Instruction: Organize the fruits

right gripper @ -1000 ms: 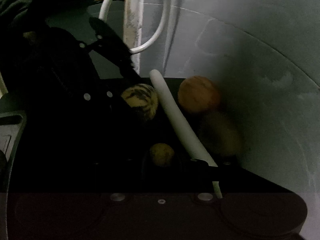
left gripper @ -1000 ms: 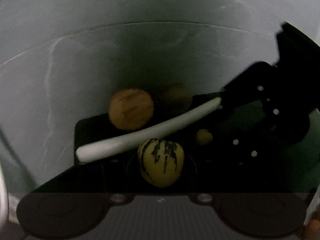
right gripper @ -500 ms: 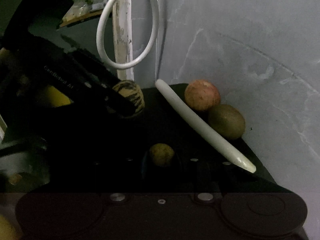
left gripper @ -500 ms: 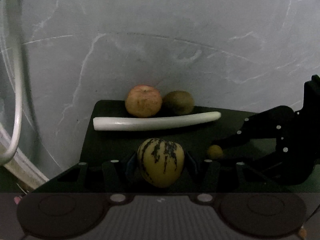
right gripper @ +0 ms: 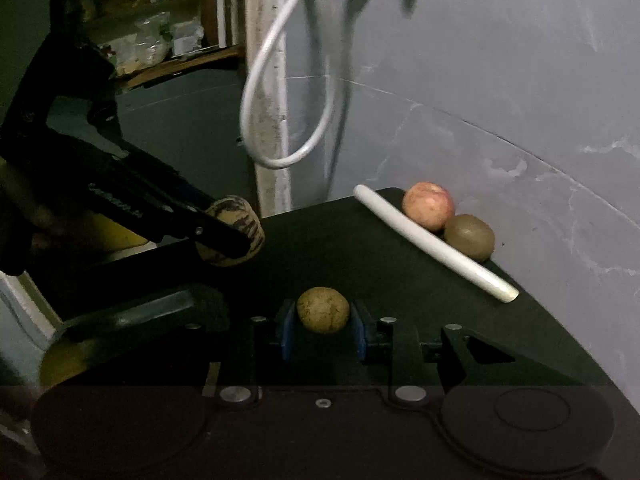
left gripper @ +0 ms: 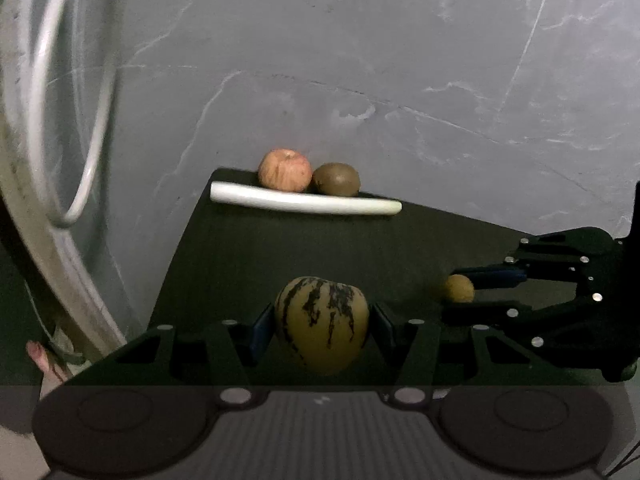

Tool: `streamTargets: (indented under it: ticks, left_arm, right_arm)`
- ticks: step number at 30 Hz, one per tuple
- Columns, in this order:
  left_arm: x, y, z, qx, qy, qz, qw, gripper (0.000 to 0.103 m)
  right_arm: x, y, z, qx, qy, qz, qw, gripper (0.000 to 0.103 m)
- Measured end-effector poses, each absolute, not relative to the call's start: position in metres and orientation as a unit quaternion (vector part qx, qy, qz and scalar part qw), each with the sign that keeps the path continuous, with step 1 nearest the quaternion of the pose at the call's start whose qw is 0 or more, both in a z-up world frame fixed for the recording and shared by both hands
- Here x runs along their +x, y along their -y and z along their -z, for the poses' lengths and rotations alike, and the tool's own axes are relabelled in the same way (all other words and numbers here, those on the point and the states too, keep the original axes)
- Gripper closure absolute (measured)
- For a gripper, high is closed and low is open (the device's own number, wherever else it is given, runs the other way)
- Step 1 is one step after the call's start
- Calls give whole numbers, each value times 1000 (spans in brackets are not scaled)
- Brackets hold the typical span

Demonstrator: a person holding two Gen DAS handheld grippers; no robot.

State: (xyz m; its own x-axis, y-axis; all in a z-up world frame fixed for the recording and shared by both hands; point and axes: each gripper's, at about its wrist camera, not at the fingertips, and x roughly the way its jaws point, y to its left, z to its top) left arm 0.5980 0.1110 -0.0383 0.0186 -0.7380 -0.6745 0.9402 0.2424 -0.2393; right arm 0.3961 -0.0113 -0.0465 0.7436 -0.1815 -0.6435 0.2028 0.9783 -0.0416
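The striped melon [left gripper: 322, 320] is pinched in the left gripper [left gripper: 320, 326], and a small brown fruit [right gripper: 323, 310] is clamped in the right gripper [right gripper: 322, 316], both above the dark mat [left gripper: 300, 248]. Honestly both look round and slick, so one could squirt out, roll ahead into the apple [left gripper: 285, 175] and kiwi [left gripper: 336, 179] behind that white stick [left gripper: 304, 202], and scatter them.

Left gripper [left gripper: 322, 320] clamped on striped yellow fruit [left gripper: 321, 322], blue pads touching both its sides. Right gripper [left gripper: 460, 290] enters from right, closed on small brown fruit [left gripper: 459, 288]. Both held over black mat [left gripper: 304, 240]. At mat's far edge: apple [left gripper: 284, 170] touching kiwi [left gripper: 336, 179], white stick [left gripper: 304, 202] lying just before them. Grey marbled wall [left gripper: 400, 60] behind. White cable [left gripper: 76, 120] at left.
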Motion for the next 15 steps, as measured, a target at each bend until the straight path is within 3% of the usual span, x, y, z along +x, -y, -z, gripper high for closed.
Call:
streamTargets:
  ticks: [15]
  left_arm:
    - [575,-182,47,147,-384,584,700,47]
  right_arm:
    - [366,-85,54,29,-360,76,929,72]
